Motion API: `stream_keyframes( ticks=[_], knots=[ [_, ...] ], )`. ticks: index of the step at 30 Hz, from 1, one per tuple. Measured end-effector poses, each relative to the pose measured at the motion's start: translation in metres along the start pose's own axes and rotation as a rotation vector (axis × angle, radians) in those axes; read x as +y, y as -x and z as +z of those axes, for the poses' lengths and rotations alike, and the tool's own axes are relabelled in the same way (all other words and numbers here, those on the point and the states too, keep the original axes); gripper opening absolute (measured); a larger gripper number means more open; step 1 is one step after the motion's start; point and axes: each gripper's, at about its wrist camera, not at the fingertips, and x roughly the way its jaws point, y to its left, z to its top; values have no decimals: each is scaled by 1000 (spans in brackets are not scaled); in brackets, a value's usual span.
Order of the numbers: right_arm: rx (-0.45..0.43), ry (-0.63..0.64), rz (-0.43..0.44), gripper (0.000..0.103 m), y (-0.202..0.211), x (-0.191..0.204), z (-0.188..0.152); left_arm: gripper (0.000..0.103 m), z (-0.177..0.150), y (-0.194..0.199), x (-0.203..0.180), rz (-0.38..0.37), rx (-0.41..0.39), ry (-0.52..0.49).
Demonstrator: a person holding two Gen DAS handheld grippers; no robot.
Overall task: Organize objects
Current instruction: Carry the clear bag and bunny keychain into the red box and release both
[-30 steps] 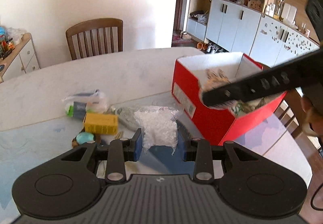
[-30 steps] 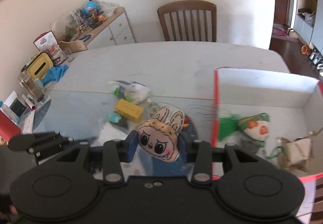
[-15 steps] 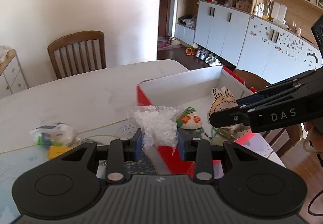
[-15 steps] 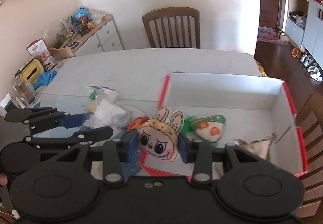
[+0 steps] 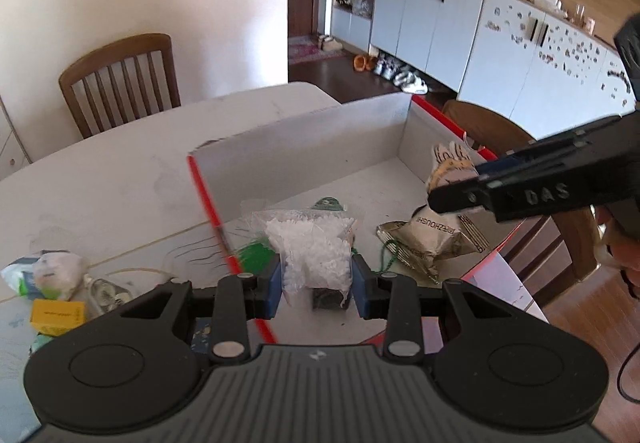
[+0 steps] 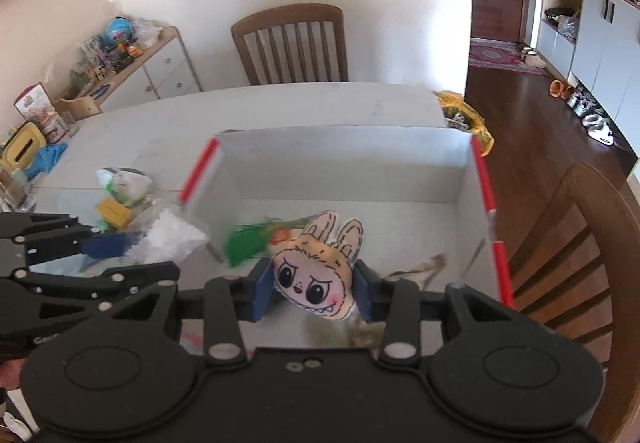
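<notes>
Left gripper (image 5: 316,277): clenched on bag of white granules (image 5: 310,249). Right gripper (image 6: 312,289): grasping rabbit-eared plush (image 6: 316,279). We should lower both inside the red box (image 6: 486,187) before letting go.

A home dining room: wooden chair (image 6: 290,43), cabinets (image 5: 432,23), shoes (image 5: 400,73) by the door.

the red box (image 5: 408,147) is viewed closely from above its left edge by the left wrist camera, faced toward the cabinets (image 5: 432,11). it (image 6: 348,159) is viewed from its near side by the right wrist camera, faced toward the chair (image 6: 290,43). the box interior is shared.
</notes>
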Motion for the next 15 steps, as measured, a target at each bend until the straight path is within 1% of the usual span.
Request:
stream_keyframes(
  ticks=[4,7,12,15],
  knots=[
    [27,-37,-19,41,-19,-22,6,34,6,-19,-13,-11,47,-7],
    [45,-50,-34,41,-33,-31,9,34,9,-33,-21,-18,84,-14],
    [92,-53,-37,41,-57,-35,13,34,16,-55,-25,-53,143,12],
    [126,-50,-43,41,-72,-34,13,34,18,-67,-28,-53,175,9]
  ],
)
